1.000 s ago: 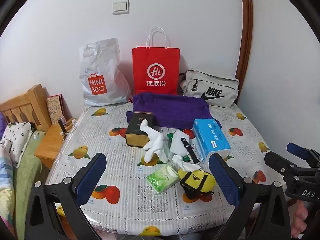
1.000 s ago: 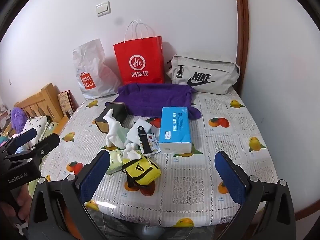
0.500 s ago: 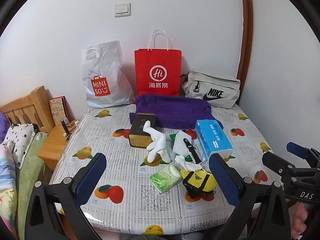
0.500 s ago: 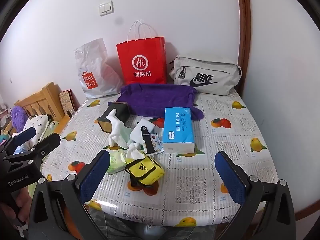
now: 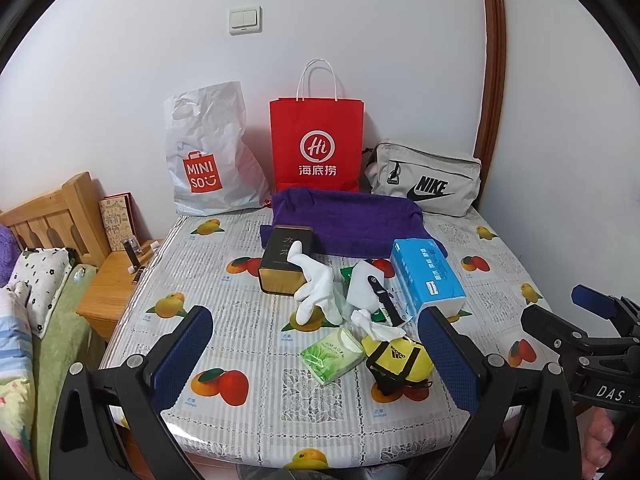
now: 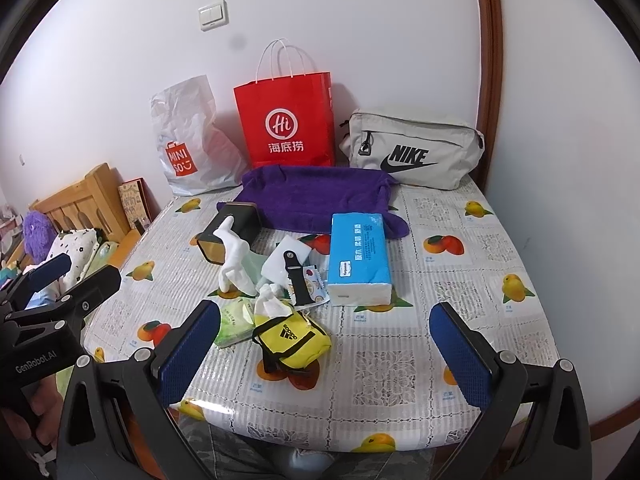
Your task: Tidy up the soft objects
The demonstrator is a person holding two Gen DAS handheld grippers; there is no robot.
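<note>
A fruit-print table (image 5: 256,360) holds a heap of small items. A white glove (image 5: 314,288) (image 6: 236,258) leans on a dark tin (image 5: 286,258) (image 6: 228,234). Beside it lie a green tissue pack (image 5: 332,354) (image 6: 234,320), a yellow pouch (image 5: 400,360) (image 6: 292,340), a blue tissue box (image 5: 426,276) (image 6: 360,256) and a purple towel (image 5: 344,222) (image 6: 316,196). My left gripper (image 5: 316,364) hangs open before the near table edge, empty. My right gripper (image 6: 326,350) is open too, level with the yellow pouch and holding nothing.
Against the wall stand a white Miniso bag (image 5: 208,160), a red paper bag (image 5: 318,144) and a grey Nike bag (image 5: 426,178). A wooden bedside stand (image 5: 116,276) and bed with pillows (image 5: 36,280) lie left. A black watch strap (image 6: 296,276) rests on a white sponge.
Both cameras have drawn back and risen slightly, so the table and heap sit a little lower and farther. Nothing on the table has moved; both grippers stay open.
</note>
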